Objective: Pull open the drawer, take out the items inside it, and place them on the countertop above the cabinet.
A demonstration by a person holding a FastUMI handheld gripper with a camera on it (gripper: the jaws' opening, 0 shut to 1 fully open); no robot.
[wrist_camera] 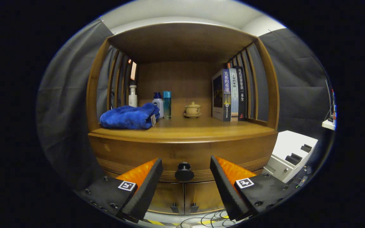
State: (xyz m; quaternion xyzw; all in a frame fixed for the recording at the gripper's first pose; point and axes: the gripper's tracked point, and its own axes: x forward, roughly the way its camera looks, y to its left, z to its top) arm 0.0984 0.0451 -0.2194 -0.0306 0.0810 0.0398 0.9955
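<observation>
- Gripper view, the setting: a wooden cabinet (182, 148) with an open shelf niche stands in a booth hung with dark cloth; a white unit (291, 155) sits to its side at about 4 o'clock from the drawer knob.
- On the countertop (198, 128) above the drawer, at about 10 o'clock from the knob, lies a folded blue towel (128, 117); behind it stand a white bottle (133, 96), a blue-capped bottle (158, 103) and a teal bottle (167, 104).
- At 12 o'clock from the knob sits a small lidded cup (193, 110), and at about 1 o'clock a row of upright books (229, 94).
- The drawer (182, 160) looks closed, its front flush with the cabinet; the dark round knob (184, 171) sits between the fingers and a little ahead of them. The items inside are hidden.
- The gripper (186, 172) is spread wide, both fingers clear of the knob on either side, holding nothing.
- Below the drawer, at 6 o'clock, two small door handles (184, 207) and loose cables (214, 218) on the floor.
- Risks, as I judge them: closing before the knob is fully between the pads could pinch only its rim and slip off on the pull. Pulling off-axis might jam the drawer. The free countertop is narrow between towel, cup and books, so careless placing could knock the cup.
</observation>
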